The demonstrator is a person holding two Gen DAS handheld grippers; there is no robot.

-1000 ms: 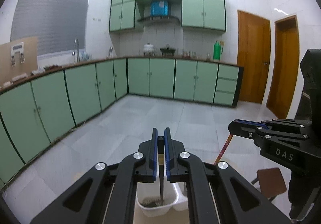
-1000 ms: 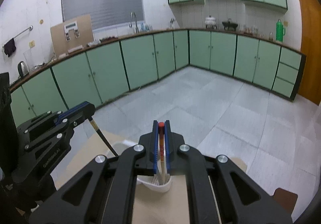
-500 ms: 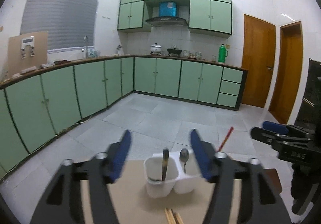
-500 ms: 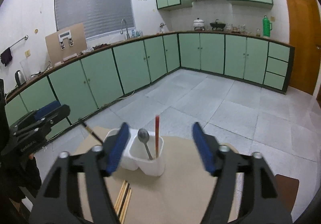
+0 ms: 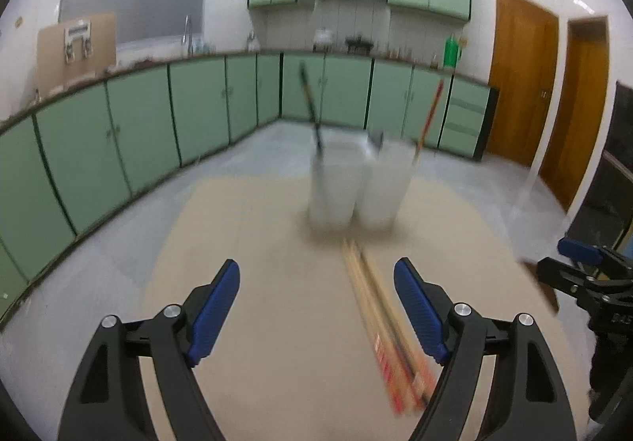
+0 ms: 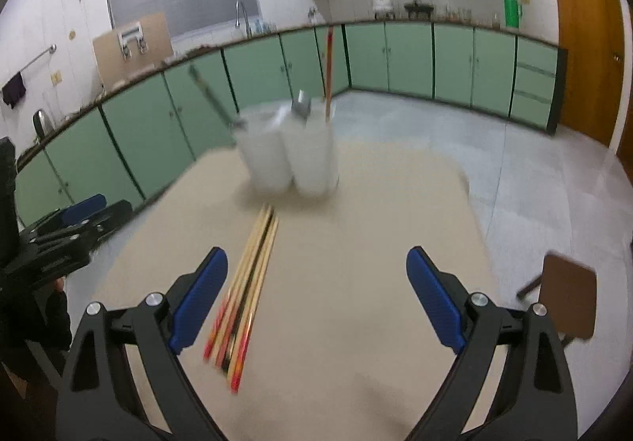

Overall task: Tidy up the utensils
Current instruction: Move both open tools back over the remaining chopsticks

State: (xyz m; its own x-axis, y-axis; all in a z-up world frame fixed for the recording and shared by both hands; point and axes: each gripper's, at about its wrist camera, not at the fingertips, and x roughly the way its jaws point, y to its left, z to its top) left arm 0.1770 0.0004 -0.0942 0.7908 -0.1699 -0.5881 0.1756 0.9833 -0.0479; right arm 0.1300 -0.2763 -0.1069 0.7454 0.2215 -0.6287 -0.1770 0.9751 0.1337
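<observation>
1. Chopsticks (image 5: 379, 322) are seen lying in a loose bundle on the tan table (image 5: 257, 322), their far ends just in front of a white two-compartment holder (image 5: 356, 184).
2. In the right wrist view the same chopsticks (image 6: 247, 290) are shown running from the holder (image 6: 290, 156) toward the camera, with red-tipped ends nearest.
3. A dark-handled utensil (image 5: 312, 108) is held in the holder's left compartment, leaning left.
4. A spoon (image 6: 301, 105) and a single red-and-tan chopstick (image 6: 328, 73) are held in the right compartment; the chopstick is stood nearly upright in the right wrist view and is tilted right in the left wrist view.
5. The left gripper (image 5: 316, 306) is held low over the table with its blue fingers (image 5: 215, 306) spread wide apart and nothing between them; the bundle is seen just inside the right-hand finger.
6. The right gripper (image 6: 316, 298) is likewise held with its fingers (image 6: 433, 298) wide apart and empty; the bundle is seen just inside its left-hand finger.
7. Both views are blurred, so fine detail of the utensils cannot be told.
8. Green cabinets (image 5: 198, 105) are seen along the walls behind, and a brown stool (image 6: 569, 294) beside the table's right edge.
</observation>
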